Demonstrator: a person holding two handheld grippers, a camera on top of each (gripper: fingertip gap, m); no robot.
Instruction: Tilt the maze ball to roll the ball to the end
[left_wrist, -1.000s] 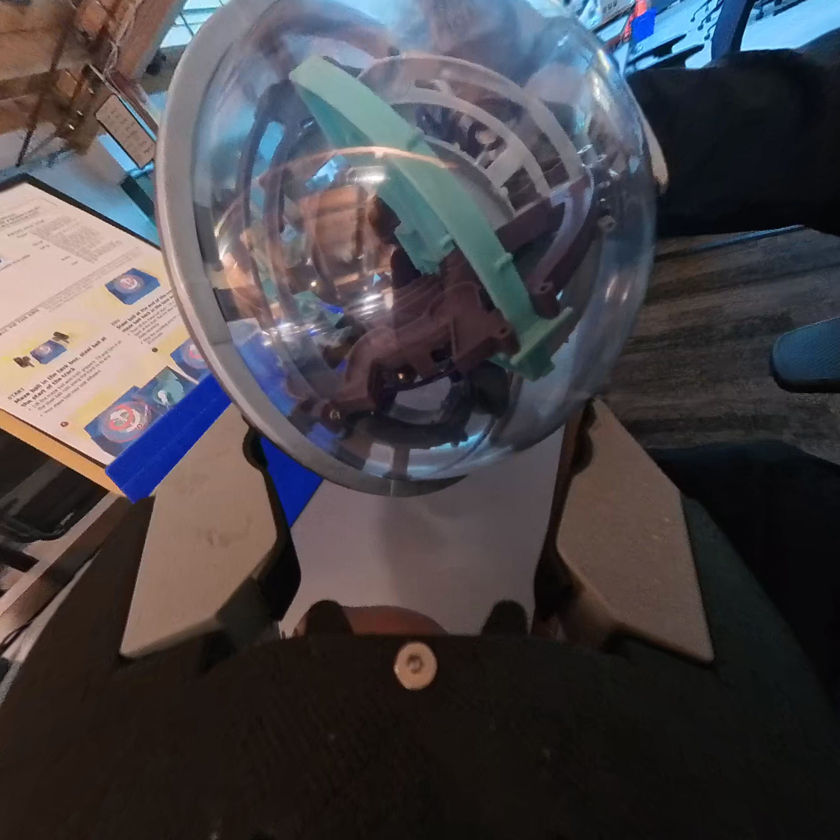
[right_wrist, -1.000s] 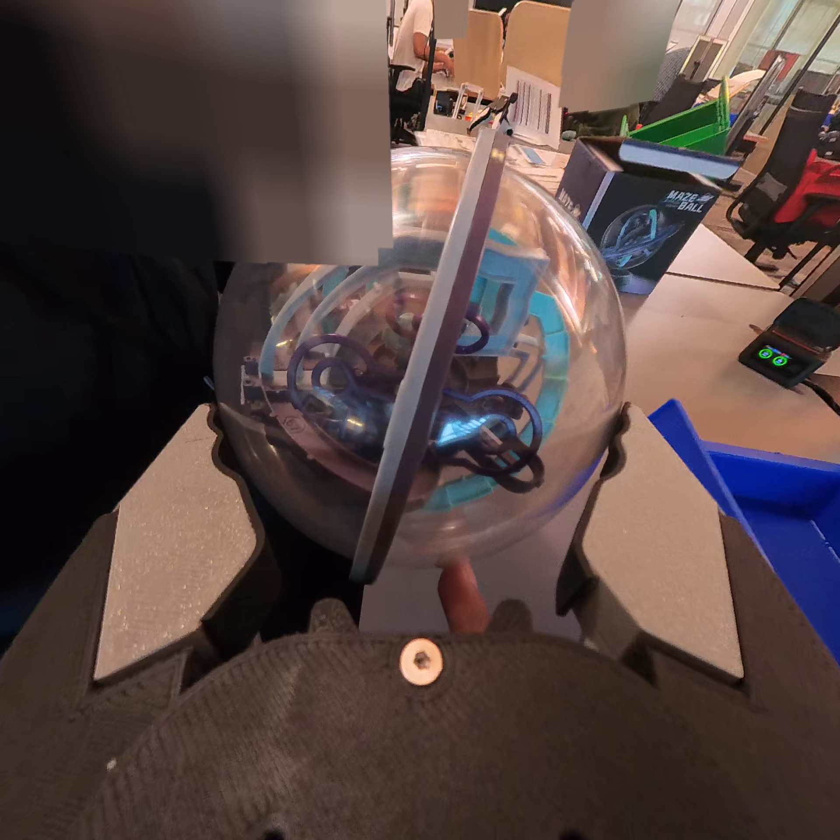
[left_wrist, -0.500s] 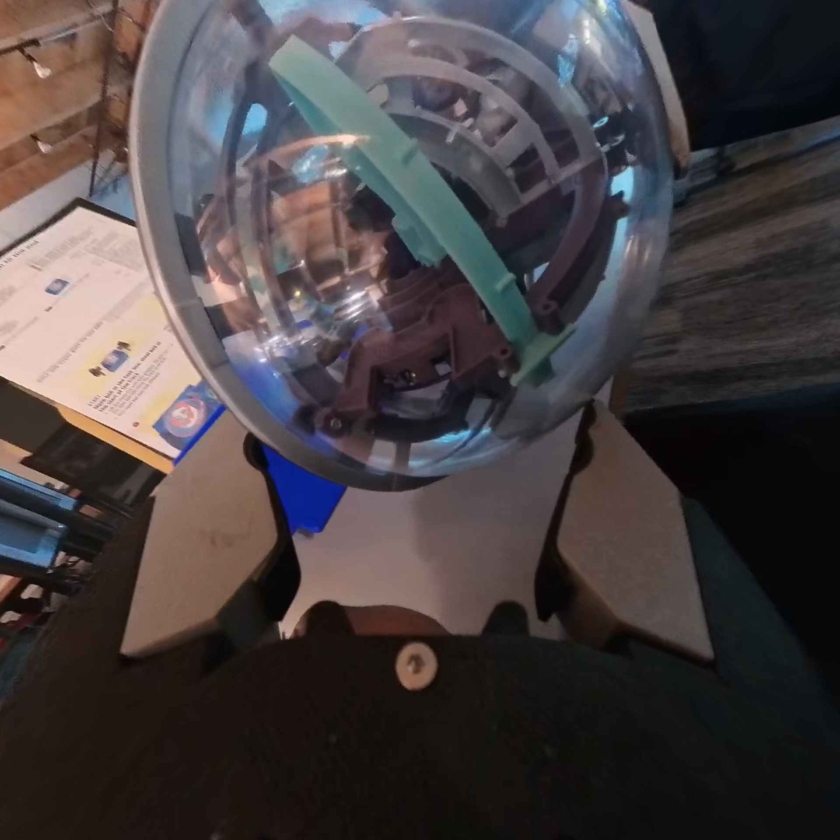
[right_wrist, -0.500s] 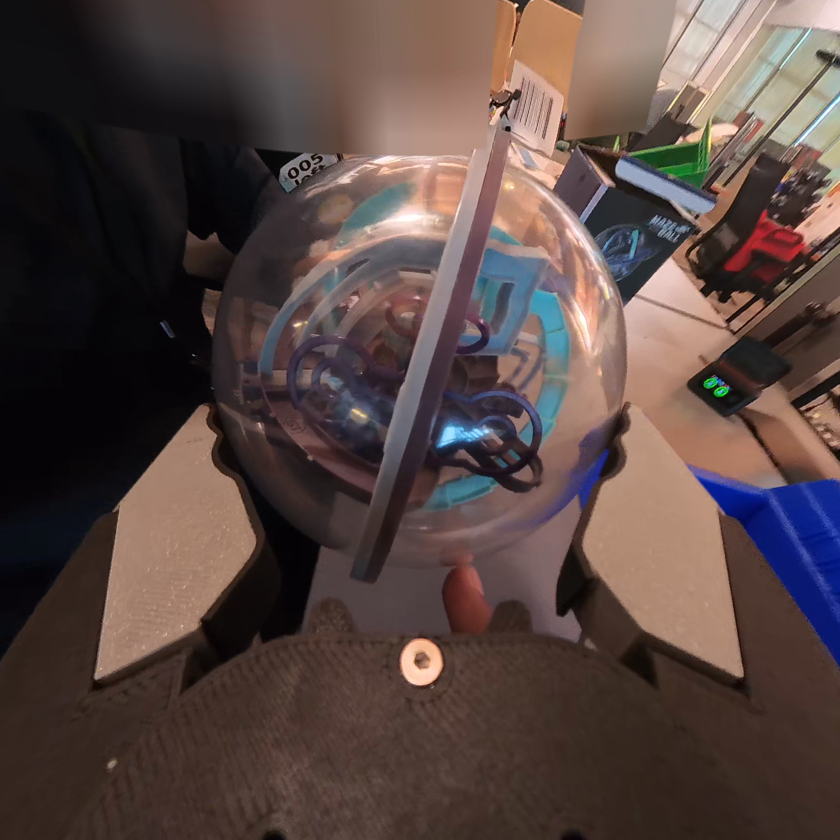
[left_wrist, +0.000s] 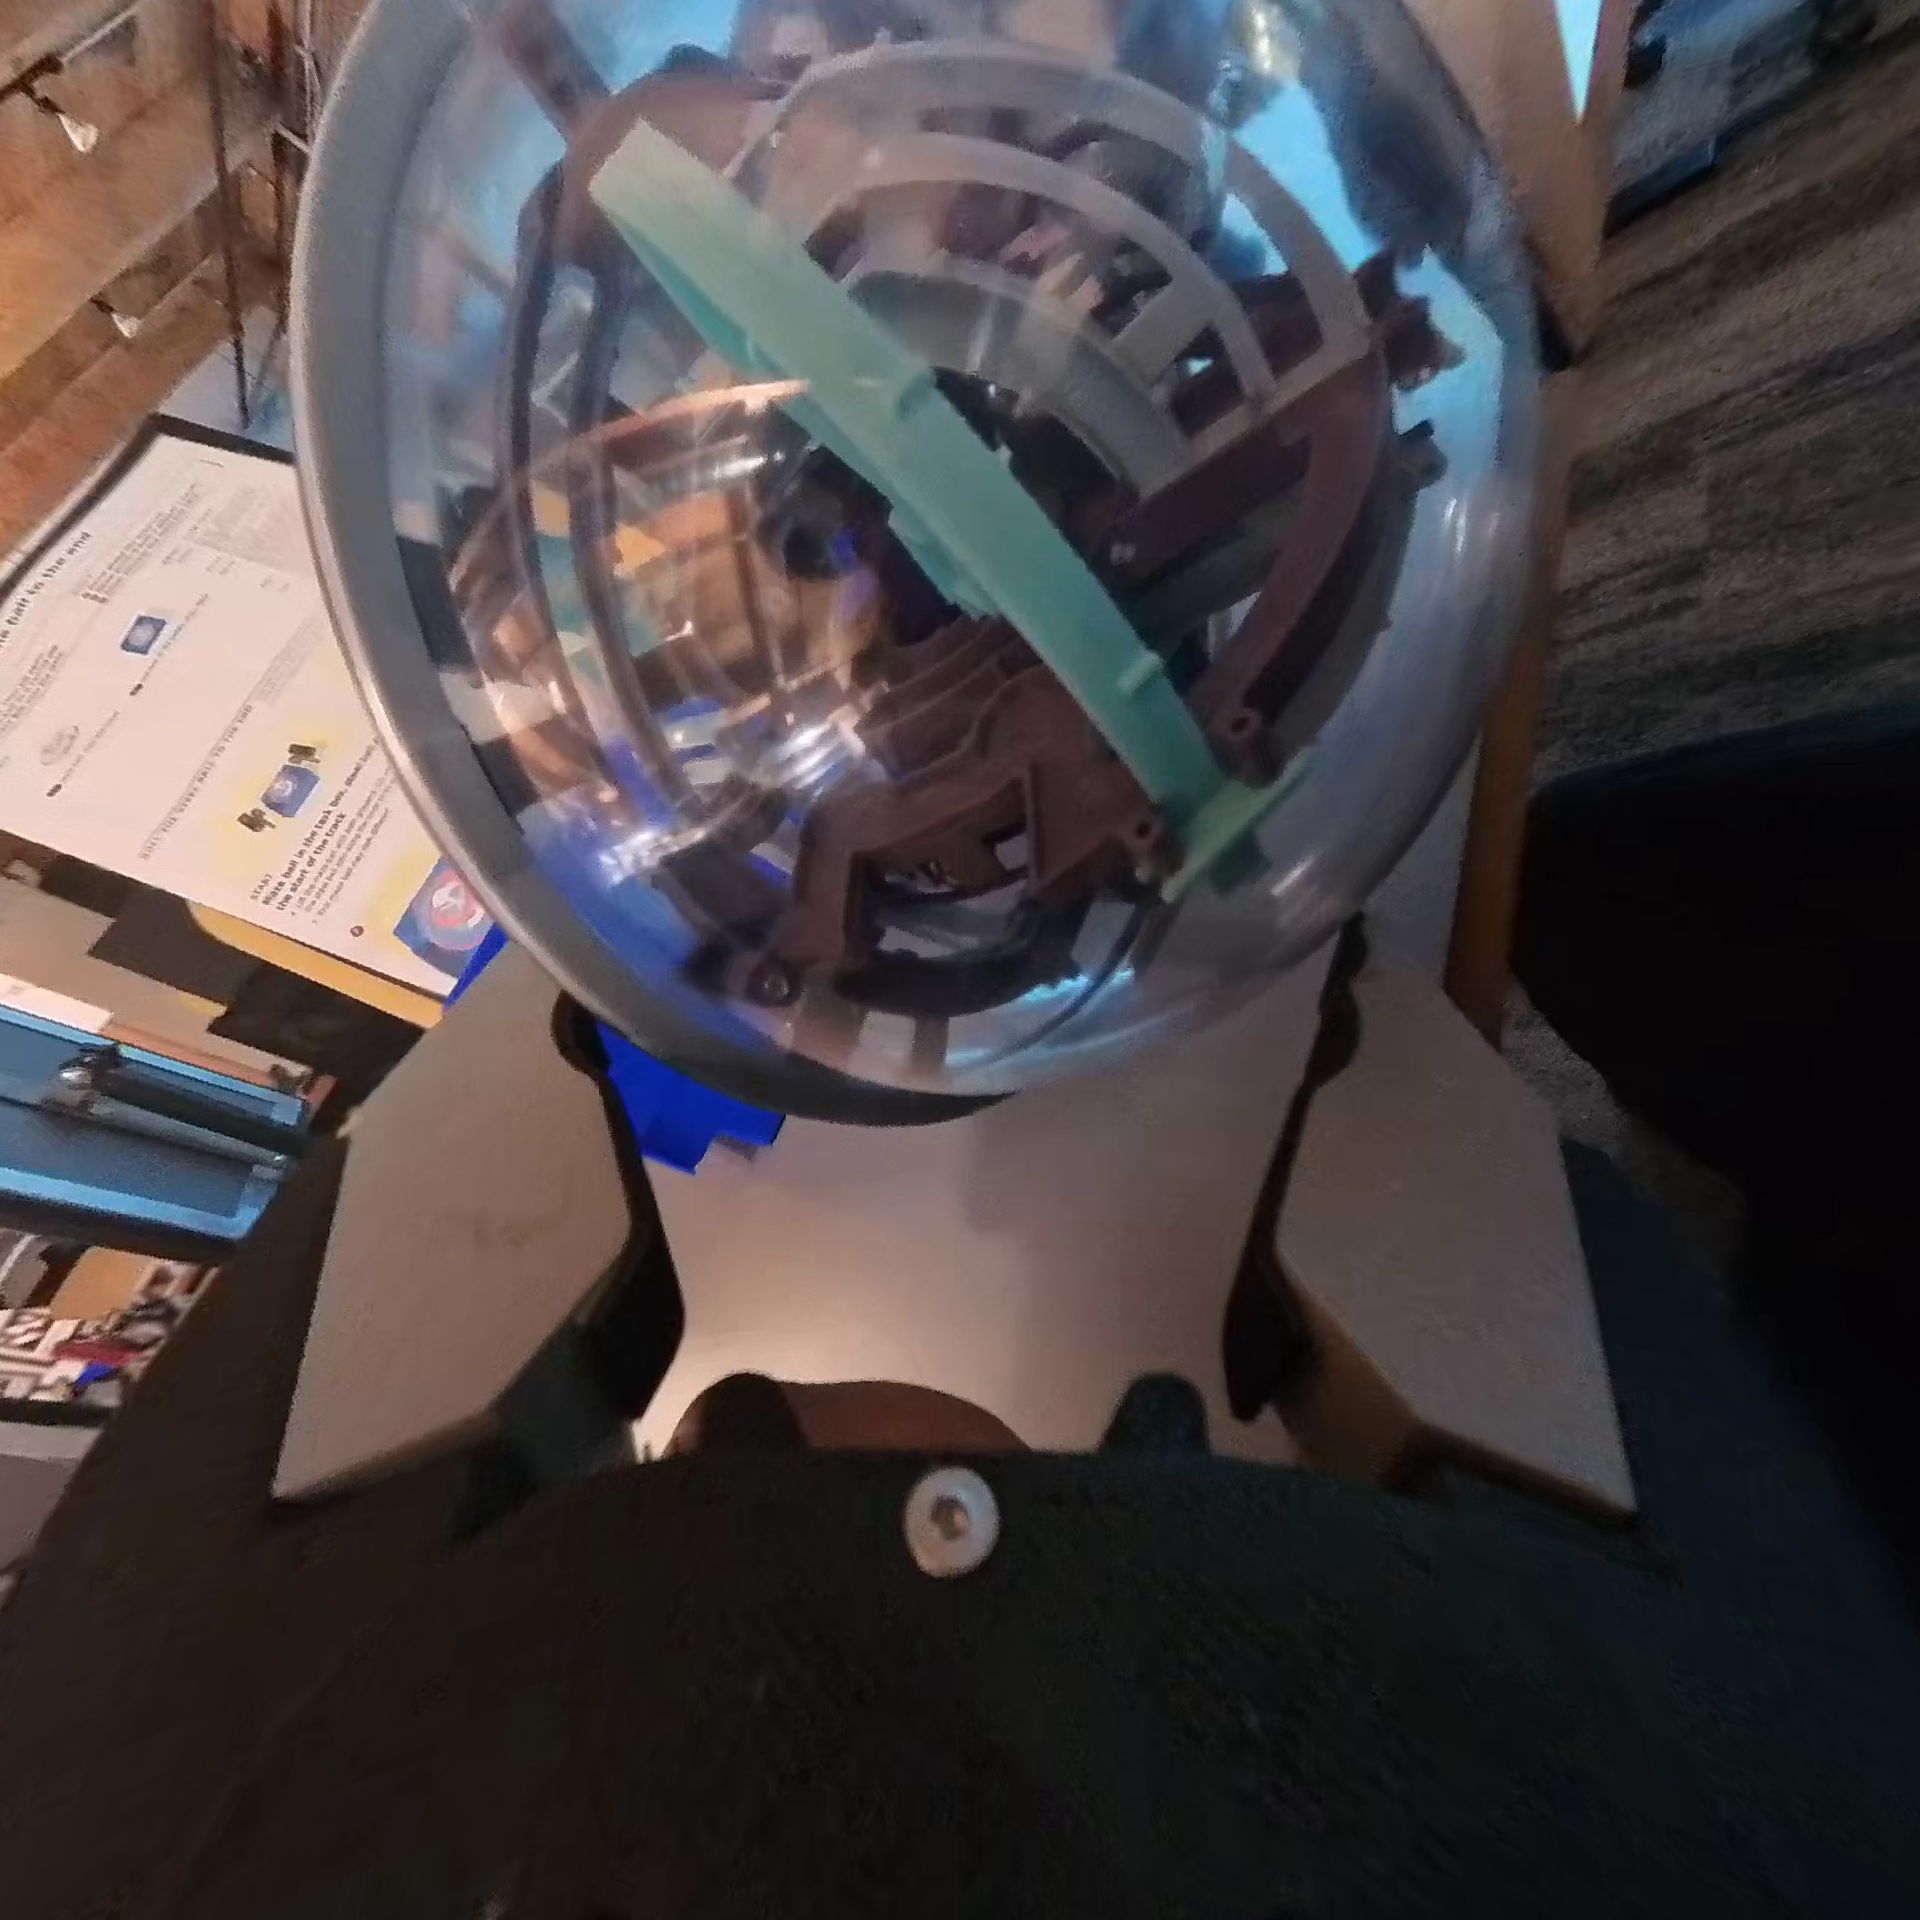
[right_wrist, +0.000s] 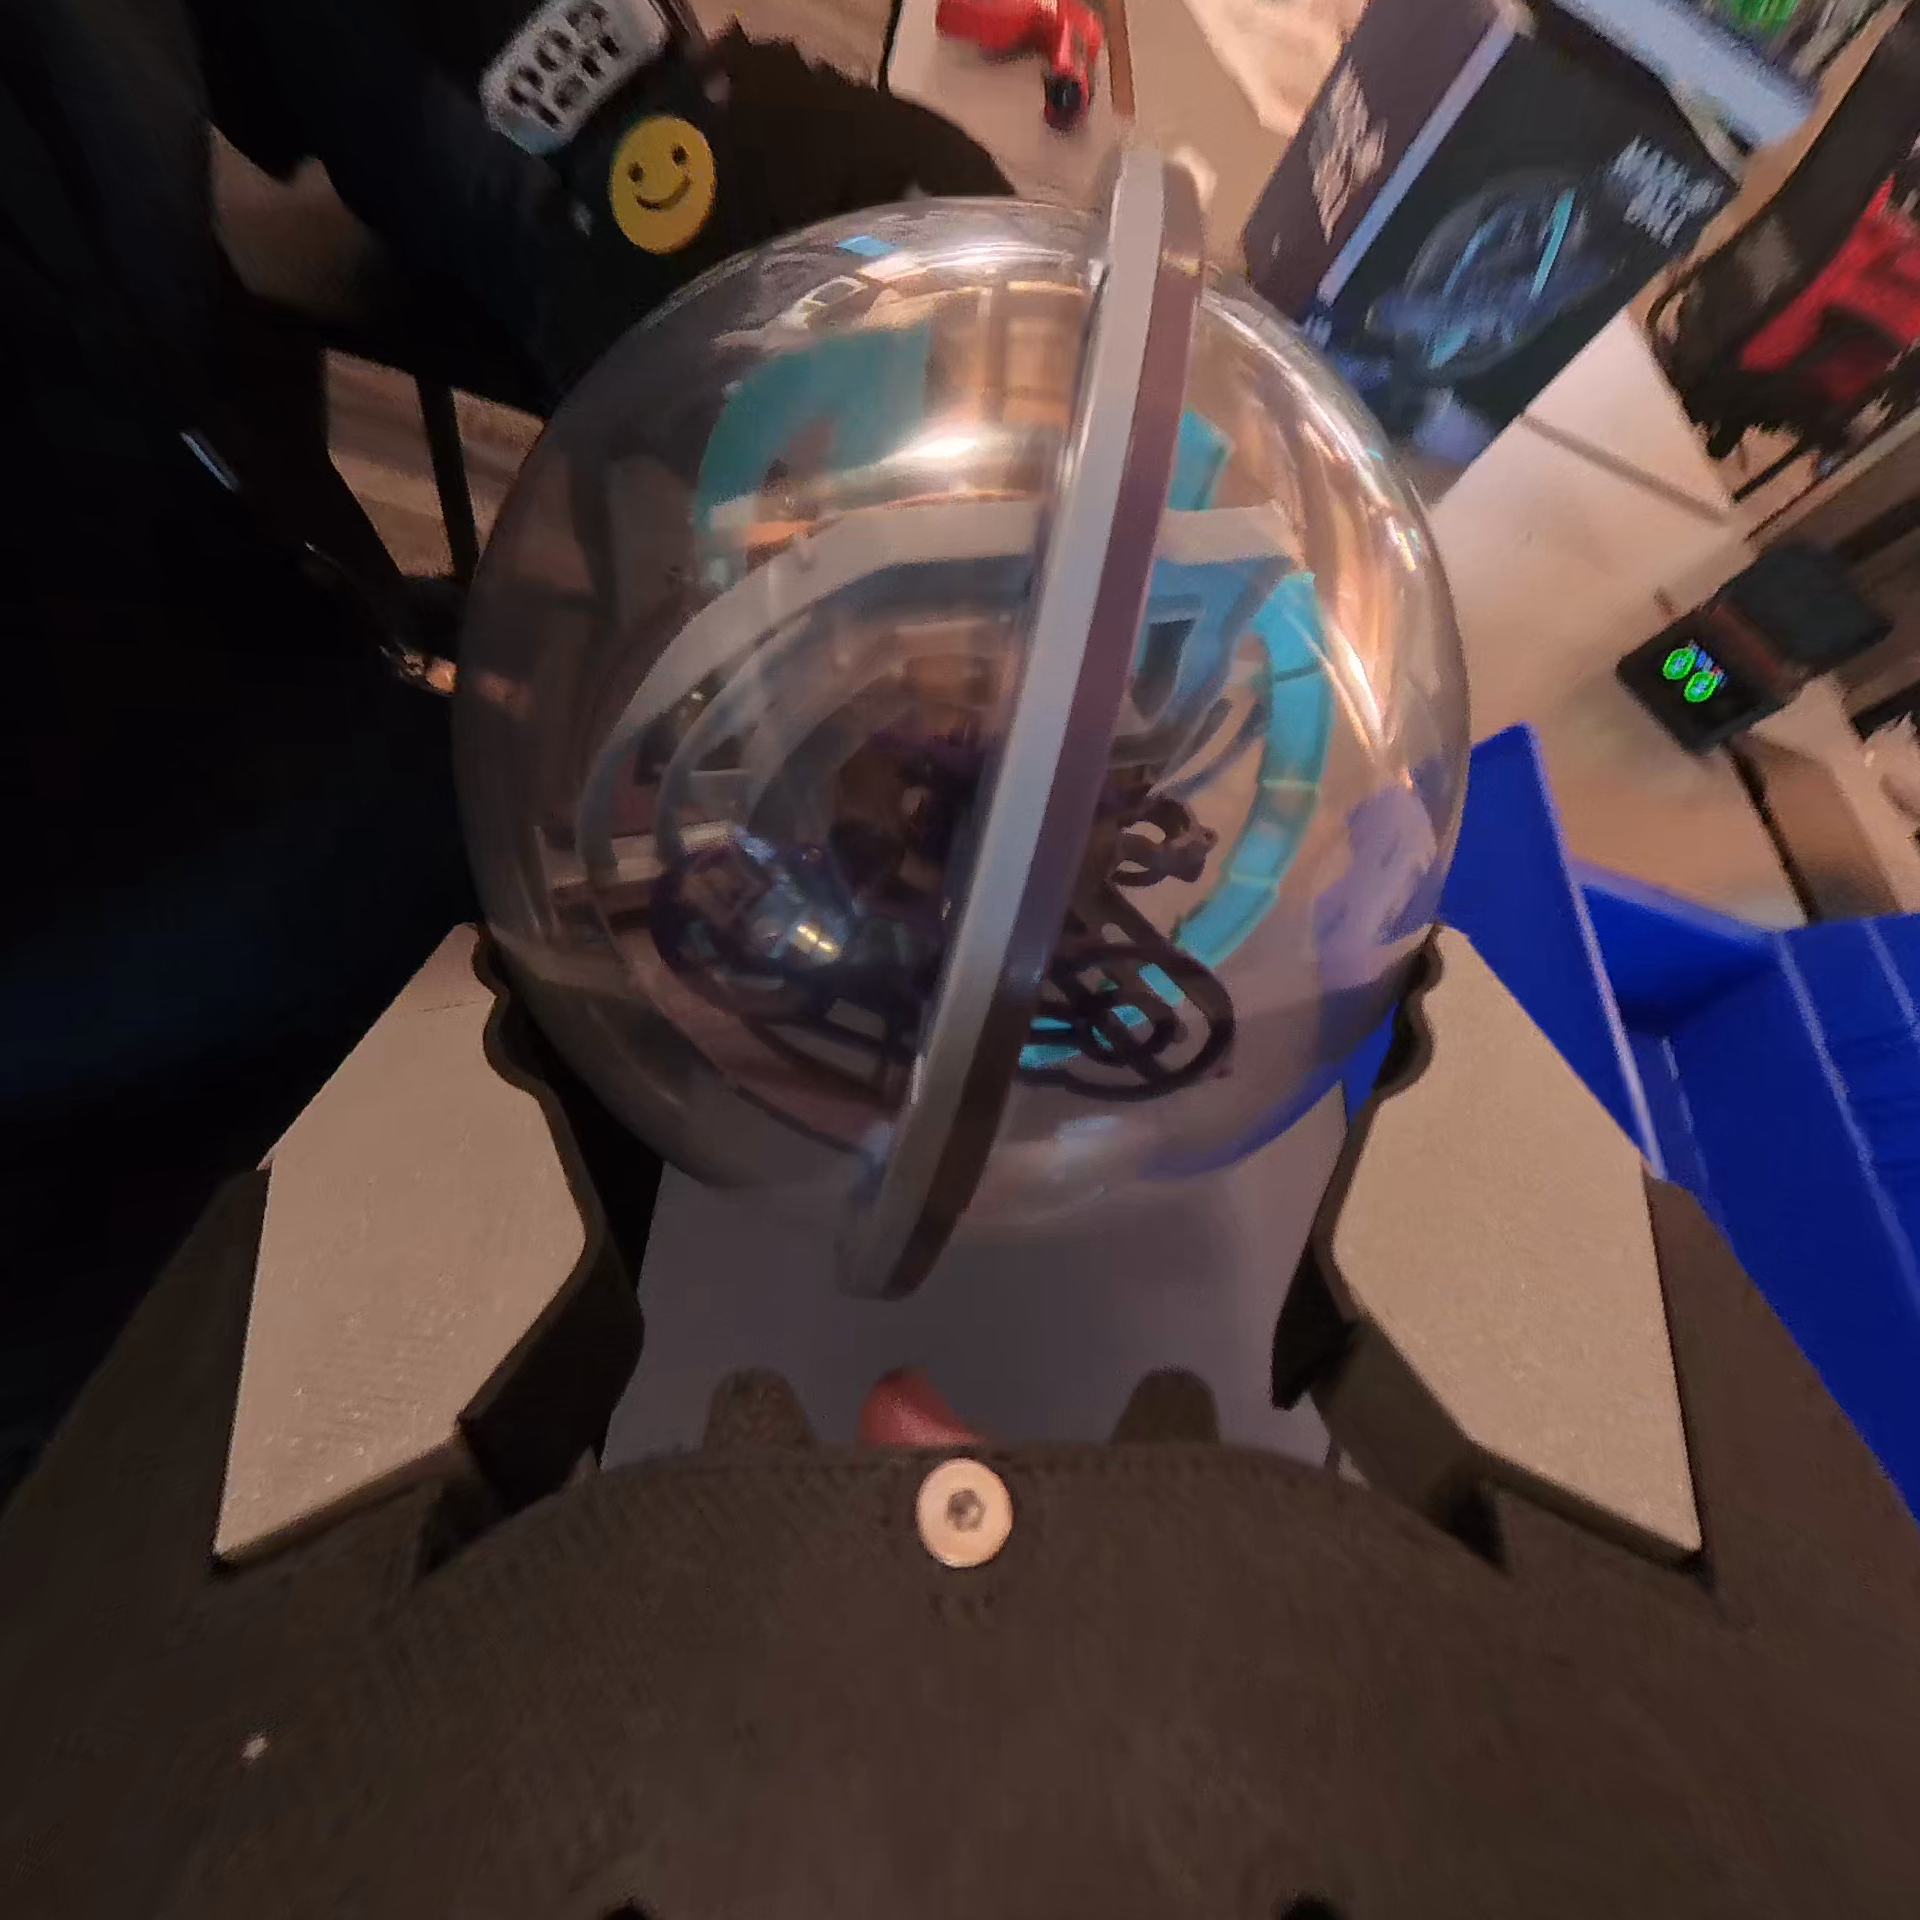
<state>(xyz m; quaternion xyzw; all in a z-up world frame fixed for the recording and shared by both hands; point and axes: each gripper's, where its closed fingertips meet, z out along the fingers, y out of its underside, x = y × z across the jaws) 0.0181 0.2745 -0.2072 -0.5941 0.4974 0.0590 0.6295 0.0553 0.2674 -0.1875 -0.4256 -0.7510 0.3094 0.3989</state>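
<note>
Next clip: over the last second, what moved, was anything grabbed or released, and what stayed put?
The maze ball has been tipped. In the right wrist view the turquoise track and dark loops sit differently against the grey ring, and the background swung past. Nothing was grabbed or released. The left gripper and right gripper still clamp the ball, the ring slanted as before.

Black textured left gripper (left_wrist: 951, 997); grey angular pads (left_wrist: 488, 1236); silver screw (left_wrist: 950, 1523).

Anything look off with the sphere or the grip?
Nothing stands out. The clear plastic maze sphere with grey ring sits intact between the right gripper fingers and the left gripper fingers. Both views are motion-blurred; the small ball can't be made out.
</note>
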